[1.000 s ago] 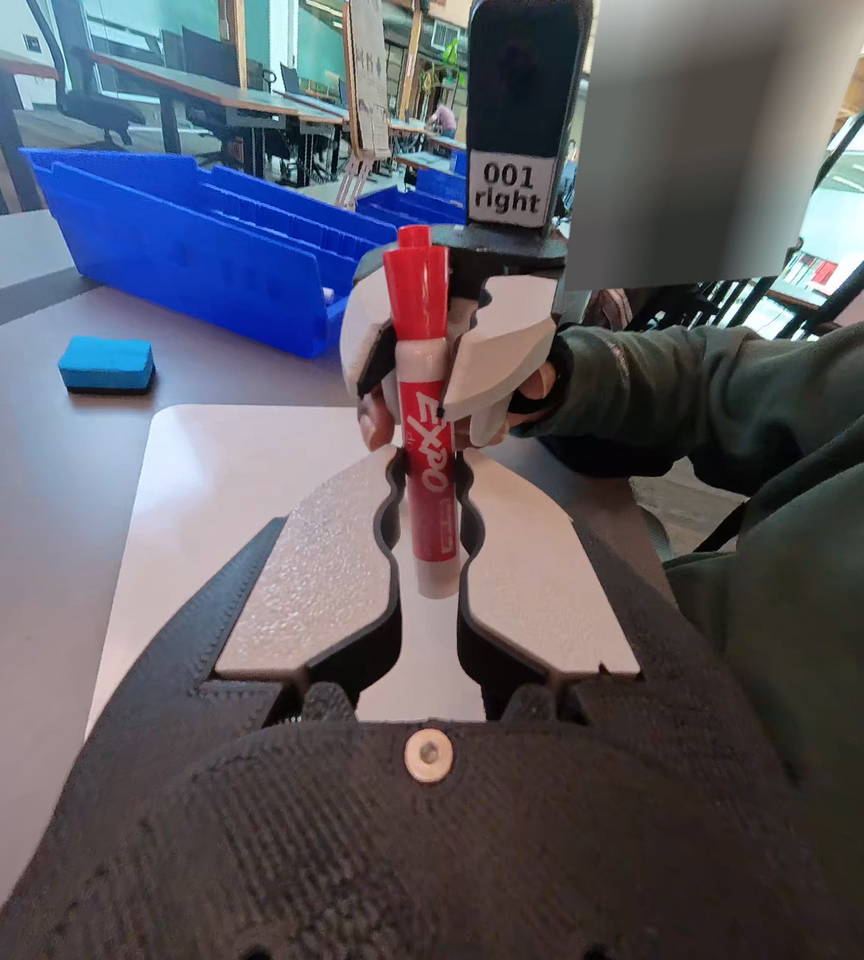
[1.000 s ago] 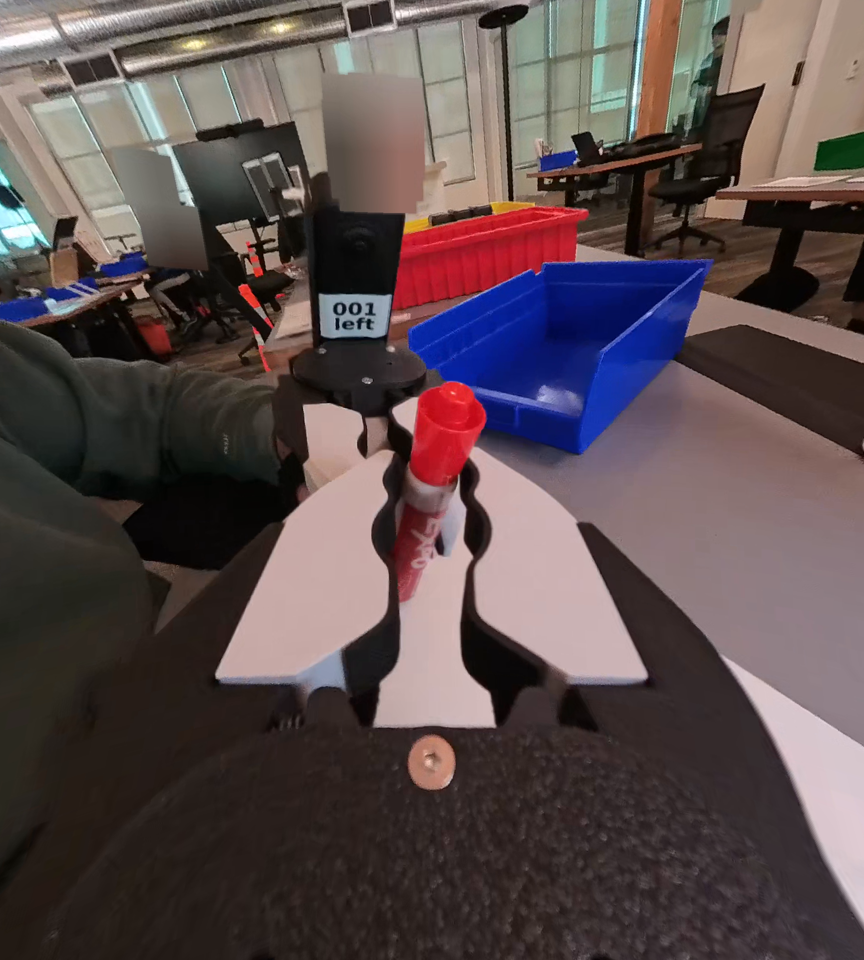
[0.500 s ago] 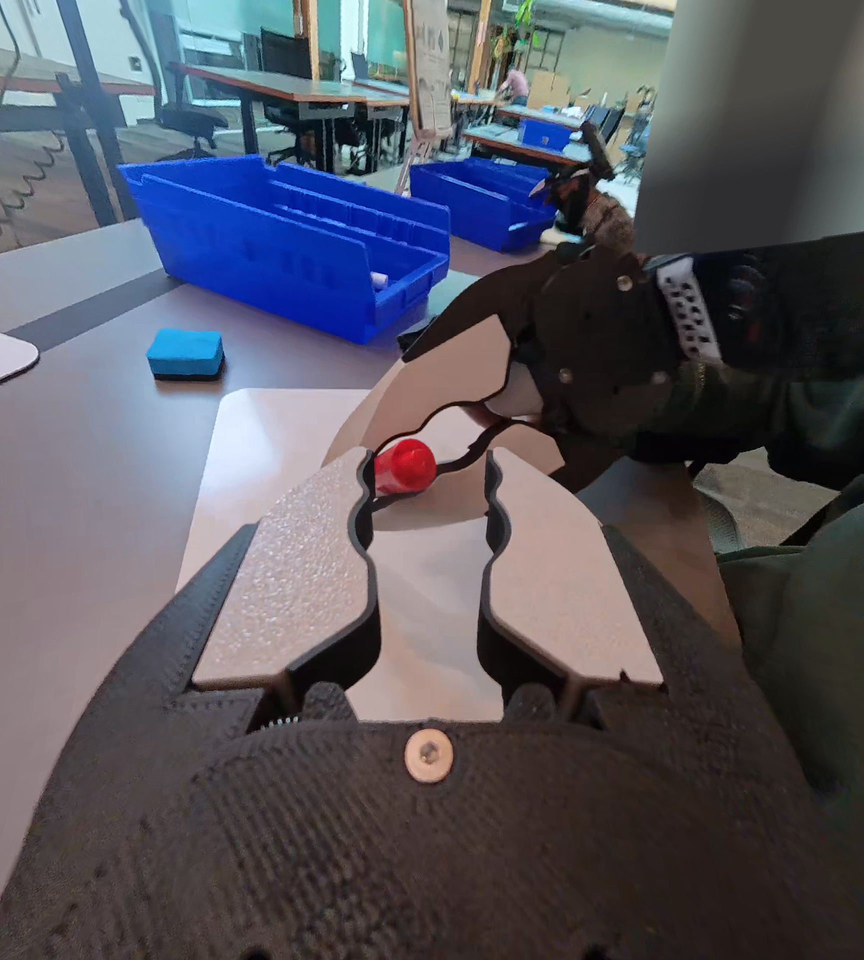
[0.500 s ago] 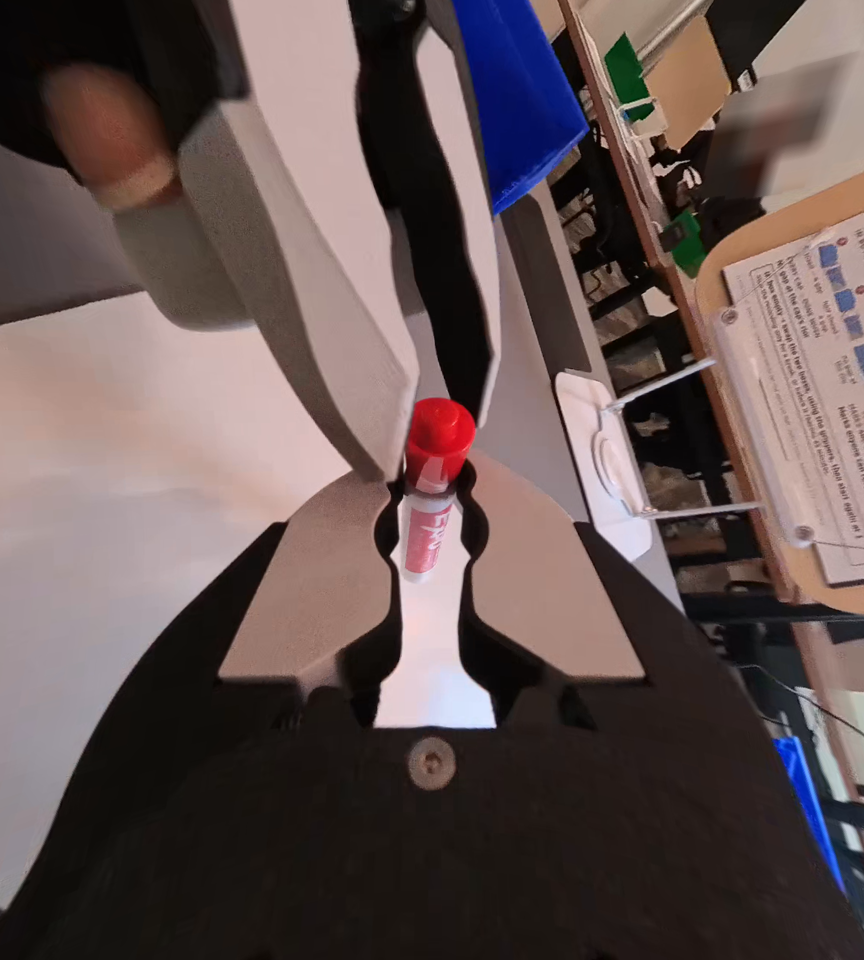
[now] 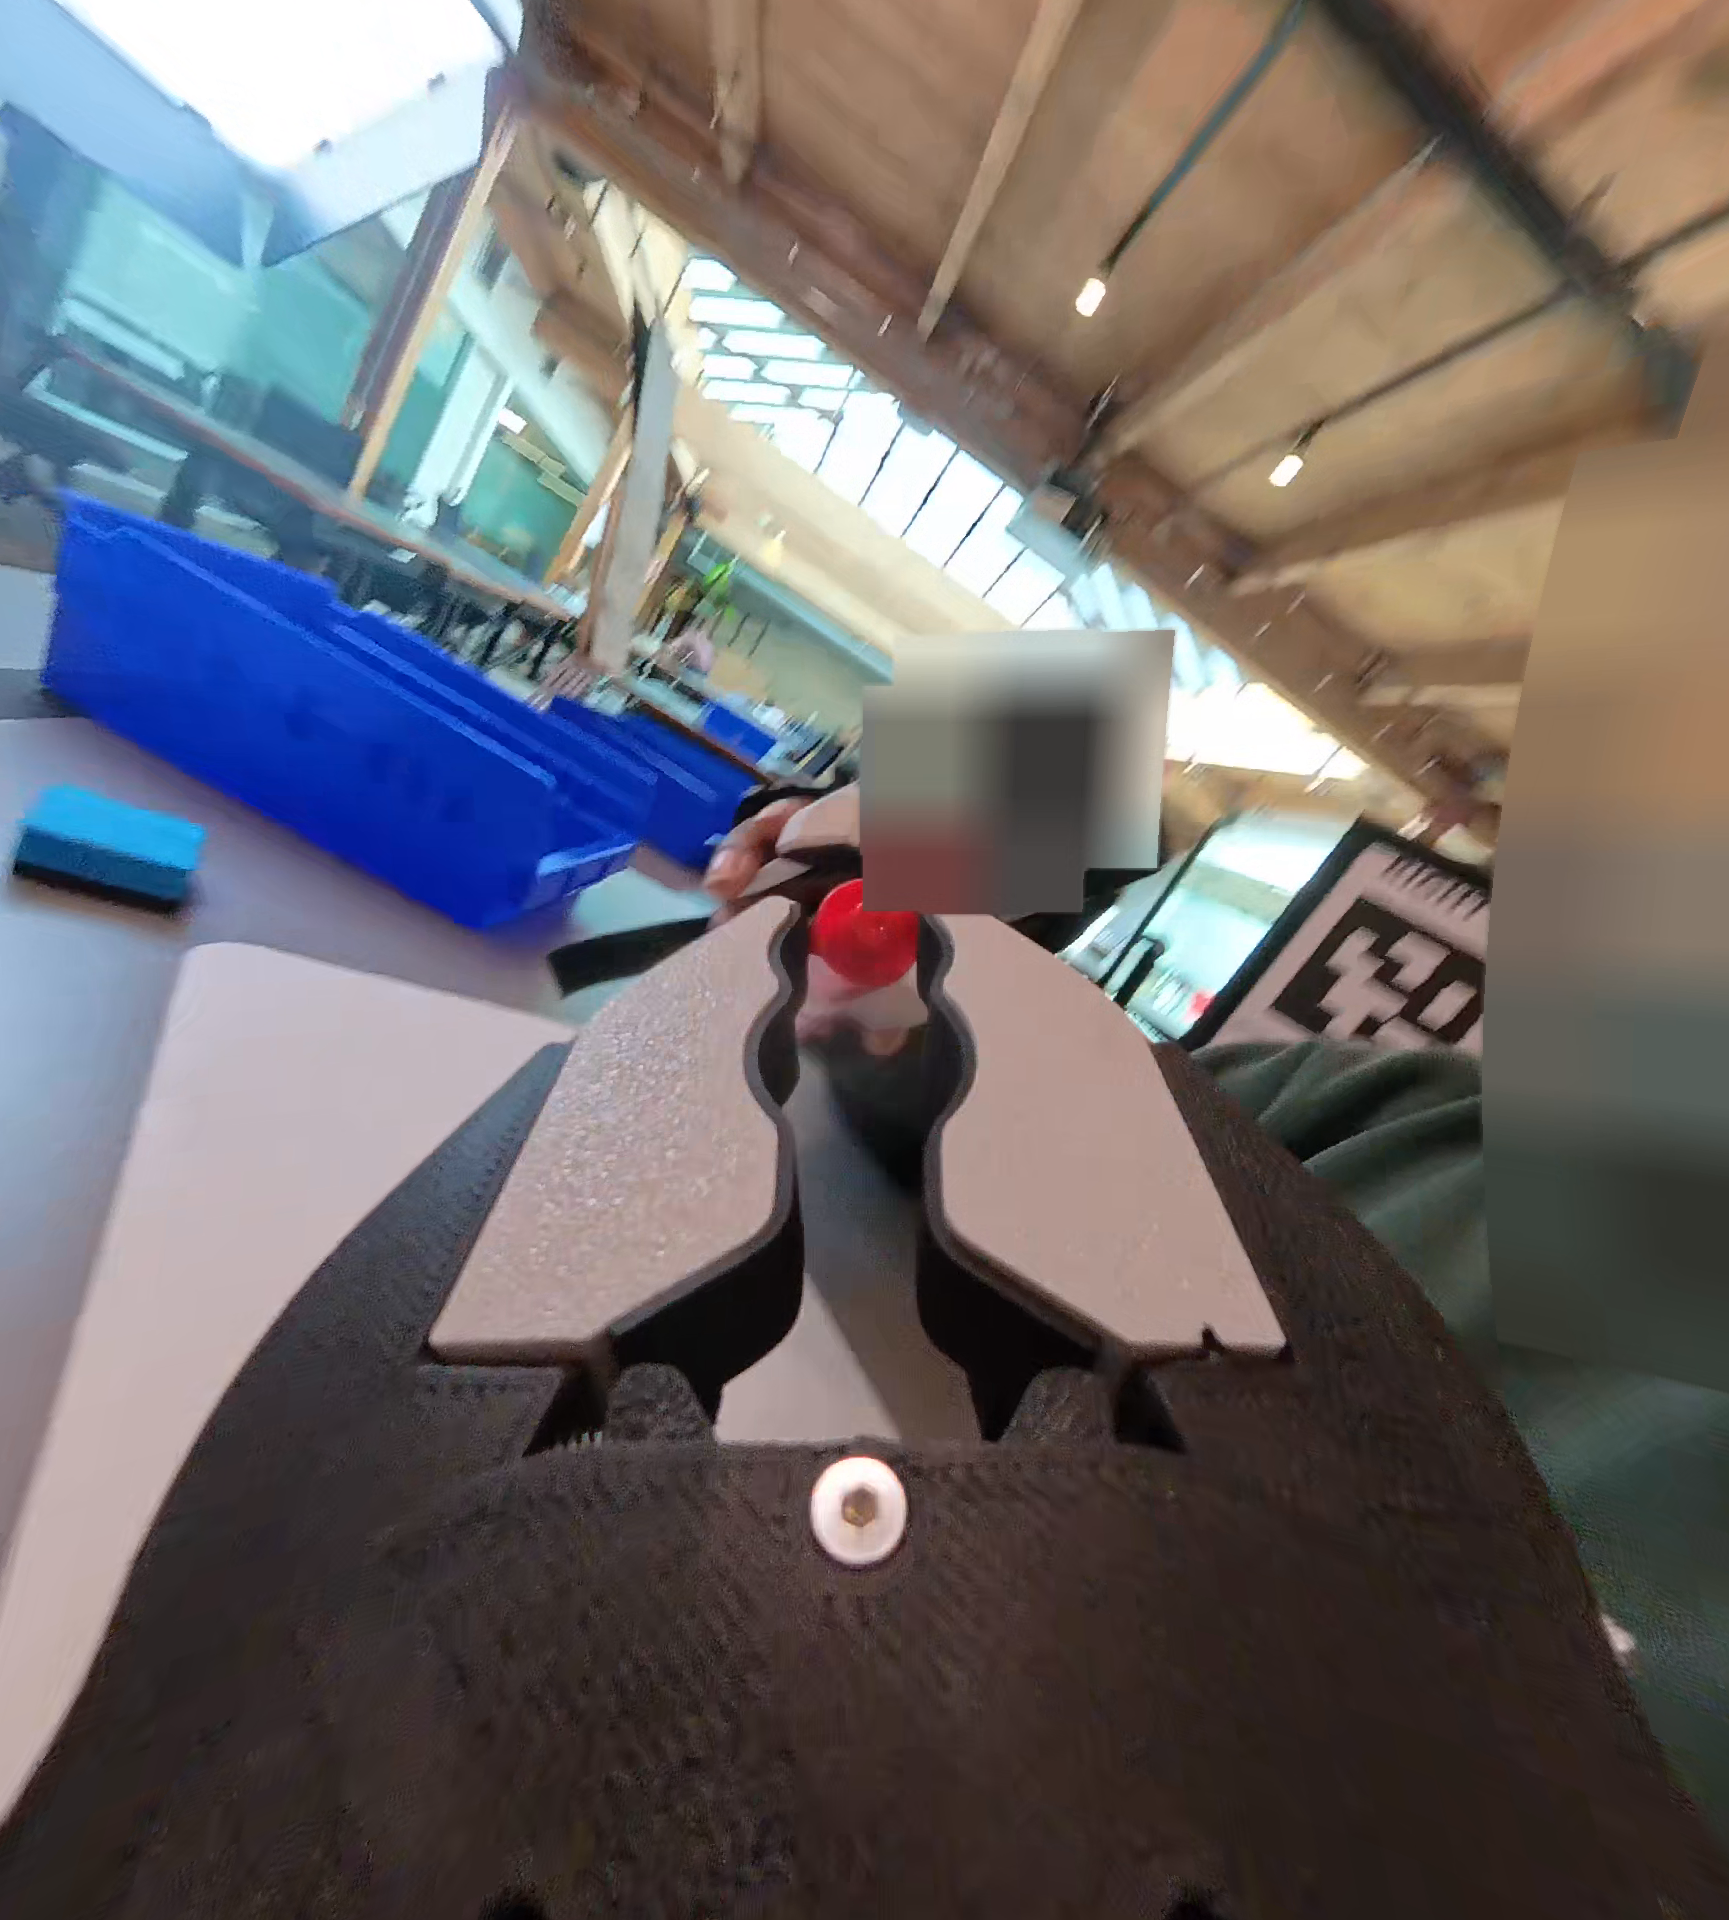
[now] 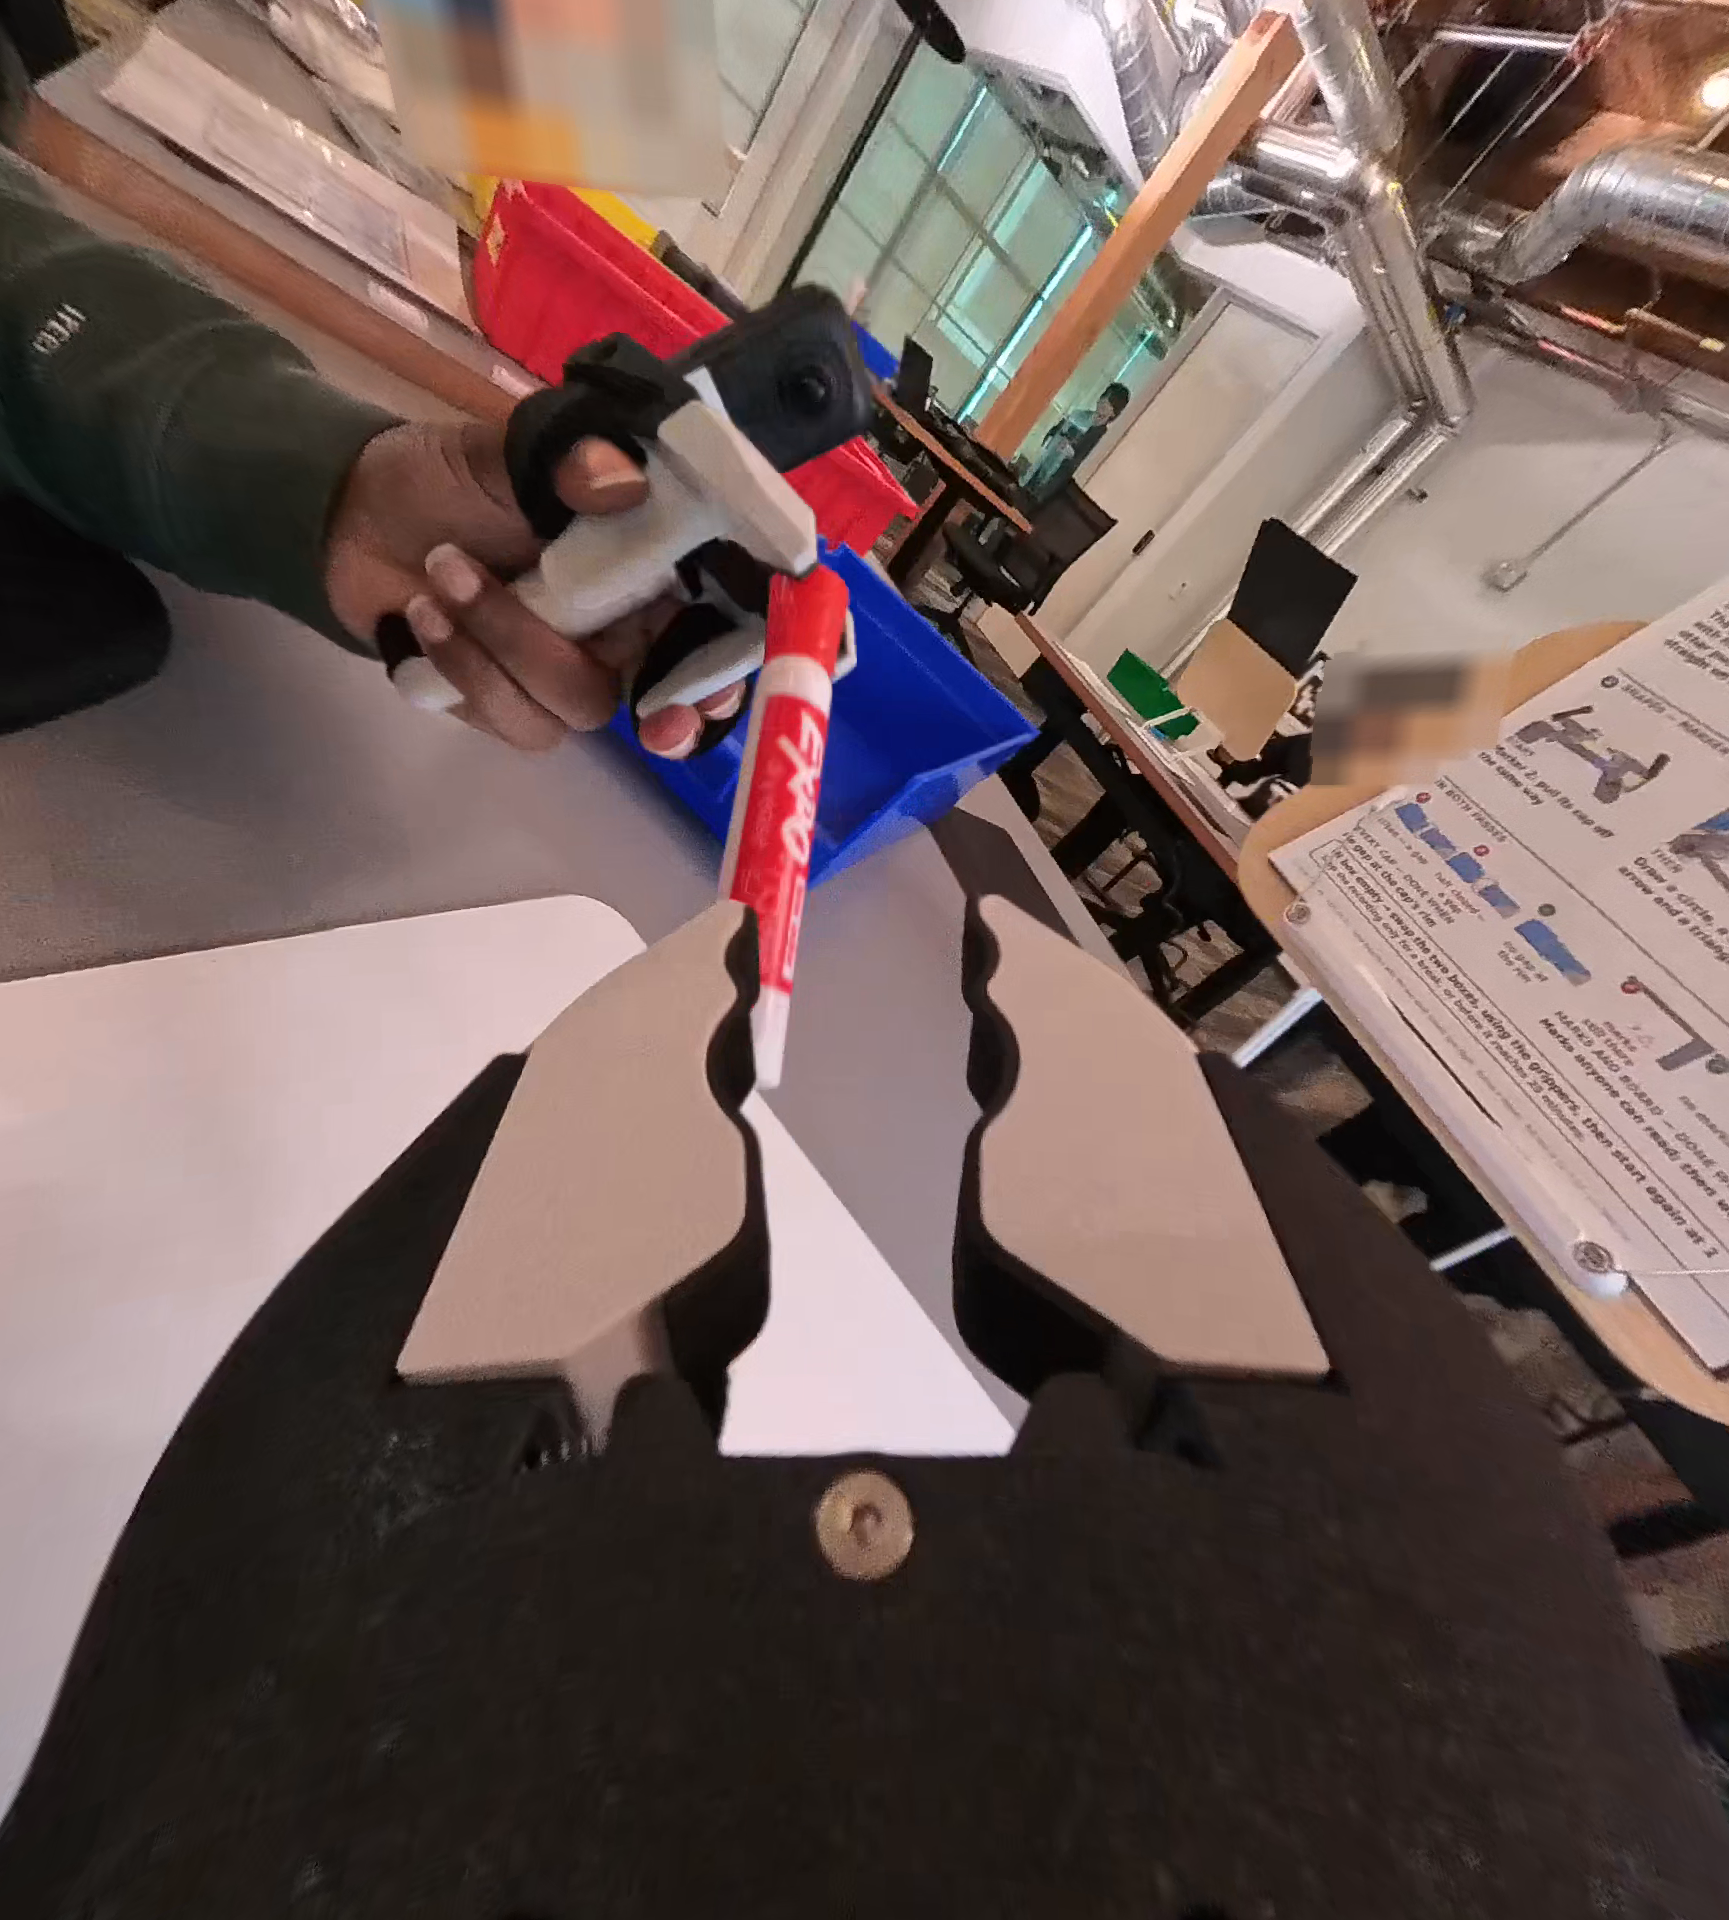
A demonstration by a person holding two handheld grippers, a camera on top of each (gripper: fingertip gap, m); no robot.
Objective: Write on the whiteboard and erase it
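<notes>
Getting the marker (image 6: 782, 790) ready to write

Looks like the cap-pull or hand-over step, well before any writing. Held up in the air by the left gripper (image 6: 800, 597), pinched narrow on the red cap (image 5: 855, 933), with the white tail pointing down. Hanging into the right gripper (image 6: 855, 971), jaws wide, tail just beside one finger (image 6: 631, 1091) and well apart from the other. No squeeze from that side yet, so not held there.

Next, most likely: slide the right gripper sideways to bring the marker to the middle of the gap, then close on it. Grip the white and red body, not the cap. After that, probably pull straight apart to free the tip. Go slow, to stop a slip or a twist in the squeeze.

Lying flat on the grey table (image 6: 164, 810), low and close under both grippers: the whiteboard (image 6: 216, 1122), with no marks on the part in view. Waiting on the table off past the whiteboard: the blue eraser (image 5: 107, 844), for the wiping part later. Standing just behind the left gripper: a blue bin (image 6: 912, 748). Further back: a red bin (image 6: 569, 281). Off to the right side: a sheet (image 6: 1566, 987) on a stand. Nothing lying between marker and whiteboard. Only the blue bin and the sheet to keep clear of on the way down to write.
</notes>
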